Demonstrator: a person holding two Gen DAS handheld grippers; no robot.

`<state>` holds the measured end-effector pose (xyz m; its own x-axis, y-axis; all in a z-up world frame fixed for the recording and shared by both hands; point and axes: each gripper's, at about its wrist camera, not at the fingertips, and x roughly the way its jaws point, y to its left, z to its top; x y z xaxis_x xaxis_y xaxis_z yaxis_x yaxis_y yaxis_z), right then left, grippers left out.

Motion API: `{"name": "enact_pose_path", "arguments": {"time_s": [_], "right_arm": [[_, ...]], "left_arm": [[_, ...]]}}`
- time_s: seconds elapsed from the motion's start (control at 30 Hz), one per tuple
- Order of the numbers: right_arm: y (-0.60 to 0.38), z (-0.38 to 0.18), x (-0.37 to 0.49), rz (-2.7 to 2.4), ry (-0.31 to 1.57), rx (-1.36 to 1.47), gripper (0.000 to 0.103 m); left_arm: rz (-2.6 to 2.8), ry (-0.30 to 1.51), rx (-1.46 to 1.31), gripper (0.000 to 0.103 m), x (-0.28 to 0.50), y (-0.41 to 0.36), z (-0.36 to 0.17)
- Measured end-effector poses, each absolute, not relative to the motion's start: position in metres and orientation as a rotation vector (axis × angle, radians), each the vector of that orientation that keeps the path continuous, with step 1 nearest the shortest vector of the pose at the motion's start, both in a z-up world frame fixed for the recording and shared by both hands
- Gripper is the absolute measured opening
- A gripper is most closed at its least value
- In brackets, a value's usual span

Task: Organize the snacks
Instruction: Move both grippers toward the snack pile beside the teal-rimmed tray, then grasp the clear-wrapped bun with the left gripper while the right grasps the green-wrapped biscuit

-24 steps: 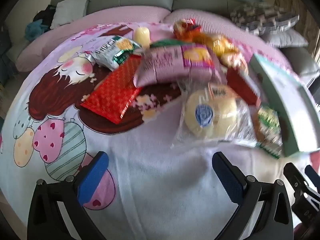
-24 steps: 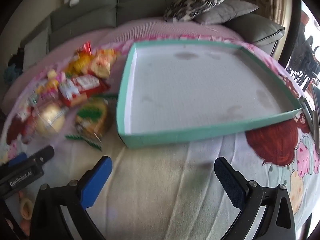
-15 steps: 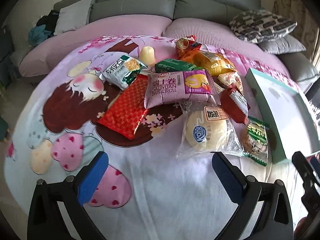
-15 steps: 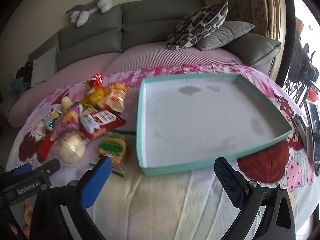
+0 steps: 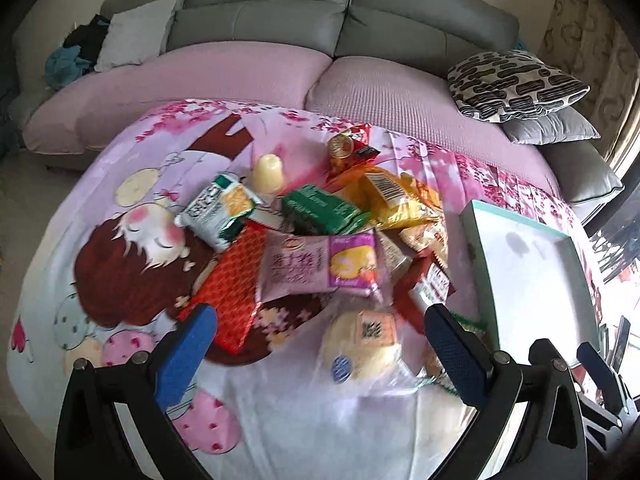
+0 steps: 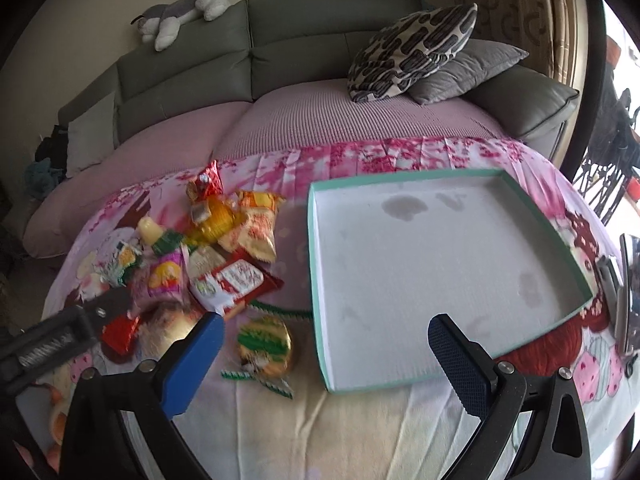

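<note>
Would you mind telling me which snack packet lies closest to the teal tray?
The round cake in a clear wrapper with green zigzag edges lies apart from the pile, beside the teal tray near its front corner; the other packets sit further left.

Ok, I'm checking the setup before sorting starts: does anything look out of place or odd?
The snacks lie in a loose overlapping heap on the blanket, none in the teal tray. The tray's white floor carries grey stains. Nothing looks spilled or torn.
</note>
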<state>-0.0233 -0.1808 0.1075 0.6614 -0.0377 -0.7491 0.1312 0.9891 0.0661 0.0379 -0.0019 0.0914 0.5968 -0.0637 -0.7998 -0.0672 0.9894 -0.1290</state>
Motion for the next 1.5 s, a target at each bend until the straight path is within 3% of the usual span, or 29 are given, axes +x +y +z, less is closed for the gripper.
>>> {"name": "enact_pose_path", "arguments": {"time_s": [0.37, 0.63, 0.9, 1.3, 1.5], "right_arm": [[-0.169, 0.104, 0.011, -0.085, 0.868, 0.090, 0.093], [-0.172, 0.087, 0.008, -0.087, 0.891, 0.109, 0.092], [-0.174, 0.070, -0.004, -0.084, 0.928, 0.117, 0.081], [-0.154, 0.057, -0.009, 0.034, 0.962, 0.127, 0.053], [-0.137, 0.047, -0.008, 0.101, 0.999, 0.097, 0.053]], "left_arm": [[-0.033, 1.033, -0.213, 0.103, 0.056, -0.005, 0.061], [-0.047, 1.085, -0.226, 0.094, 0.056, -0.005, 0.043], [-0.149, 1.129, -0.271, 0.059, 0.054, -0.014, 0.029], [-0.144, 1.134, -0.298, 0.056, 0.040, 0.002, 0.029], [-0.098, 1.136, -0.322, 0.056, 0.032, 0.024, 0.031]]}}
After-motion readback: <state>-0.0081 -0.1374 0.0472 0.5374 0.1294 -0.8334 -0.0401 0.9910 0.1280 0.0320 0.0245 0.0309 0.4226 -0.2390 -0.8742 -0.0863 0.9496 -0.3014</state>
